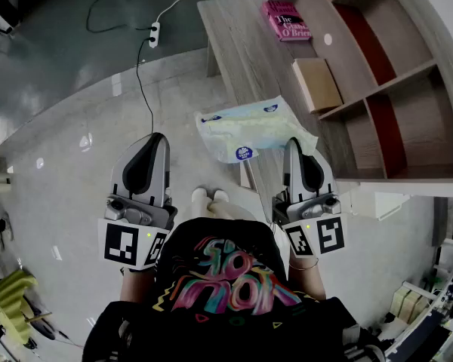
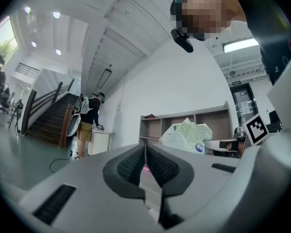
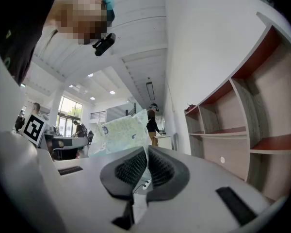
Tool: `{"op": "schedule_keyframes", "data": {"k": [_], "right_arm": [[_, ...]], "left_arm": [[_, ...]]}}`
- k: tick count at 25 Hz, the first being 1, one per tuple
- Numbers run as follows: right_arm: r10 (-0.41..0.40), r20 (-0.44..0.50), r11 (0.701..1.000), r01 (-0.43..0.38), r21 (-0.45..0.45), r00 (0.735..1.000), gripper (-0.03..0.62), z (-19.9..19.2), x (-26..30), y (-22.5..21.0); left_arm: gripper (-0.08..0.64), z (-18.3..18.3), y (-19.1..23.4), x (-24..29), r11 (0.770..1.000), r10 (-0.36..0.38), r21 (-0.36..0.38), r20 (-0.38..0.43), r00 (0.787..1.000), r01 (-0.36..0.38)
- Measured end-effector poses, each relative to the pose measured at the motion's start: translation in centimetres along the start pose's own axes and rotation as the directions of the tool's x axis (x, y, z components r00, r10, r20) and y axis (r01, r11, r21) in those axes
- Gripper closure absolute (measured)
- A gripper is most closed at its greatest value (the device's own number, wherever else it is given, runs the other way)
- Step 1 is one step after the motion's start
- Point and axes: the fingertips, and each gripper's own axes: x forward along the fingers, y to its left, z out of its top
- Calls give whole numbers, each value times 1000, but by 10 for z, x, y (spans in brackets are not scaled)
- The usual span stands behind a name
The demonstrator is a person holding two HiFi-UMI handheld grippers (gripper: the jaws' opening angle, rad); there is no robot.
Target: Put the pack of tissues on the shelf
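Note:
The pack of tissues [image 1: 253, 130] is a pale green and white plastic pack with blue round labels. It hangs over the near end of the wooden table [image 1: 238, 47]. My right gripper [image 1: 293, 143] is shut on the pack's right edge. In the right gripper view the wrapper [image 3: 121, 132] runs up from between the shut jaws [image 3: 146, 149]. My left gripper [image 1: 157, 138] is held over the floor to the left of the pack, shut and holding nothing [image 2: 146, 147]. The wooden shelf [image 1: 377, 89] with red back panels stands to the right, and the left gripper view shows the pack [image 2: 186, 136] in front of it.
A pink book [image 1: 285, 19] and a brown box [image 1: 317, 84] lie on the table next to the shelf. A power strip [image 1: 154, 34] with a black cable lies on the floor. A person [image 2: 89, 123] stands far off near the stairs.

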Motion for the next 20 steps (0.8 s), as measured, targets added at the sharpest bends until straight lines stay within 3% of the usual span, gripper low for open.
{"op": "schedule_keyframes", "data": {"k": [20], "right_arm": [[68,9,997,-68,38,998,575,-6,-1,-3]], "left_arm": [[529,-7,-11,-12,998,66,10,9,998,-66]]}}
